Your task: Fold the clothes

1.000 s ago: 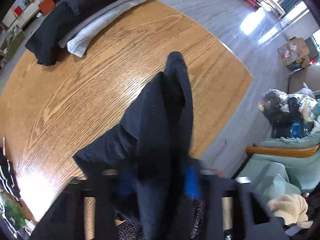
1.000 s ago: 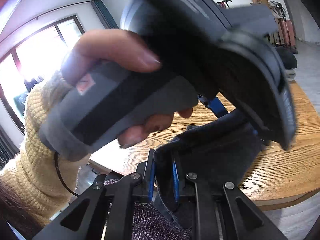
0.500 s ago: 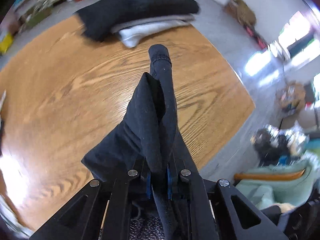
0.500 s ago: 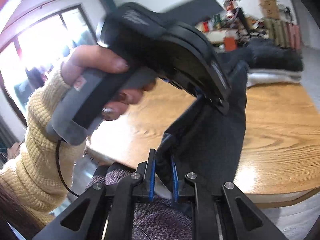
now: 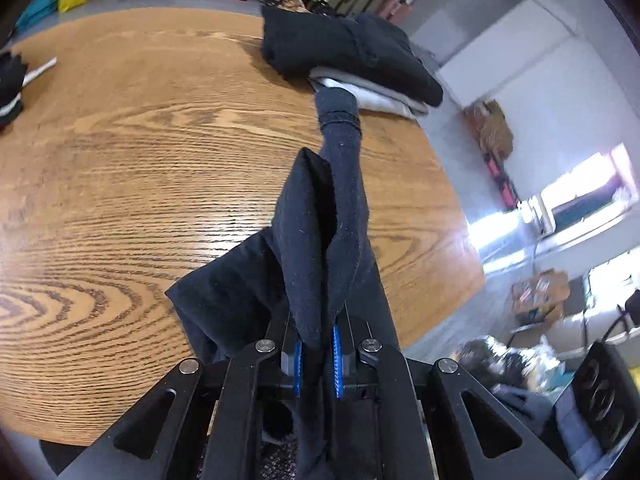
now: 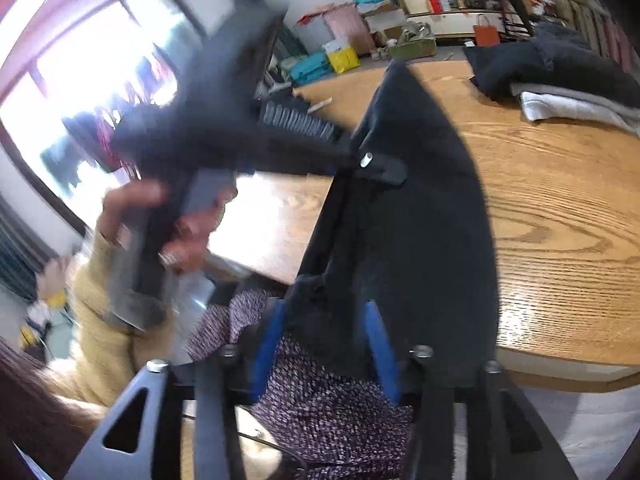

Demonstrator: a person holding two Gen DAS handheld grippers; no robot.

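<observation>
Dark garment [image 5: 320, 240] is hanging over the wooden surface [image 5: 140, 160], pinched between the closed pads of the left gripper [image 5: 316, 356]. Right gripper [image 6: 324, 344] jaws have just been opening; cloth is lying between them, seemingly unpressed. Left hand [image 6: 172, 236] is blurring. No legible writing. Folded stack [image 5: 352, 56] now sitting nearer than before.

Bright window [image 6: 92, 80], grey floor [image 5: 448, 320], white walls [image 5: 560, 92], cardboard boxes [image 5: 540, 296].
</observation>
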